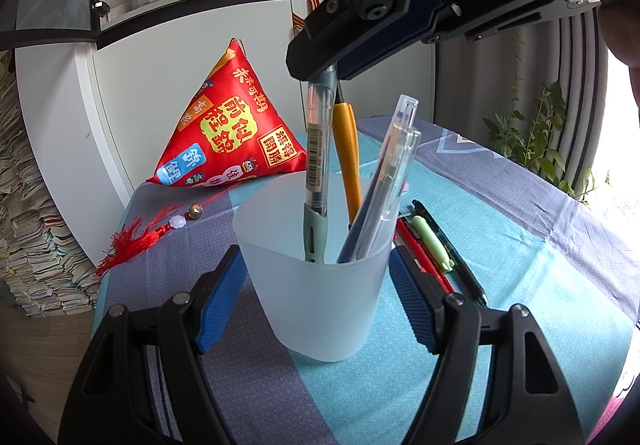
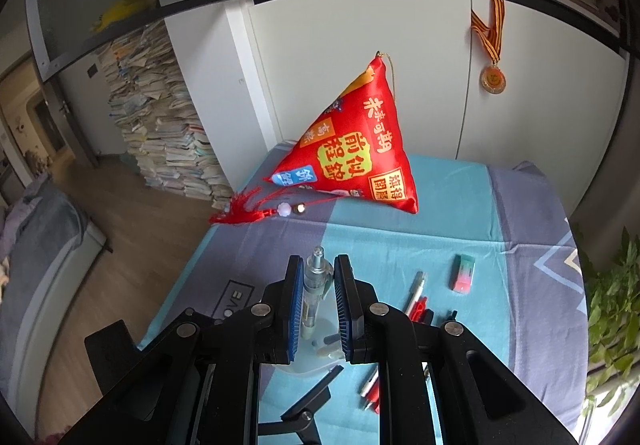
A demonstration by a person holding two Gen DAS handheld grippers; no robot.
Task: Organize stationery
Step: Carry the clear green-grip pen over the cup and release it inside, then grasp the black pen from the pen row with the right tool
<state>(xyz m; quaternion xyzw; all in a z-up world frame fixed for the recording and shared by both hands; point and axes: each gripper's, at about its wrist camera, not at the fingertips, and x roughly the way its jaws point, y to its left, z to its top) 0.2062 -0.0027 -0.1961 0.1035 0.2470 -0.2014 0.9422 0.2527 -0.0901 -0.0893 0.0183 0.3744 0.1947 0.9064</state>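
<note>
A frosted plastic cup (image 1: 320,285) stands on the cloth-covered table between my left gripper's (image 1: 316,289) blue pads, which press its sides. It holds an orange pen (image 1: 347,161) and a few clear pens (image 1: 390,173). My right gripper (image 1: 332,69) comes from above, shut on the top of a clear pen with a grey-green grip (image 1: 318,149), whose tip is inside the cup. In the right wrist view the pen (image 2: 314,285) stands between the right gripper's (image 2: 316,273) pads, with the cup rim (image 2: 316,365) below.
A red triangular cushion (image 1: 228,129) with a tassel (image 1: 136,237) lies behind the cup. Loose pens (image 1: 436,245) lie right of the cup on the table (image 1: 520,265). An eraser (image 2: 464,273) lies farther right. A wall cabinet stands behind.
</note>
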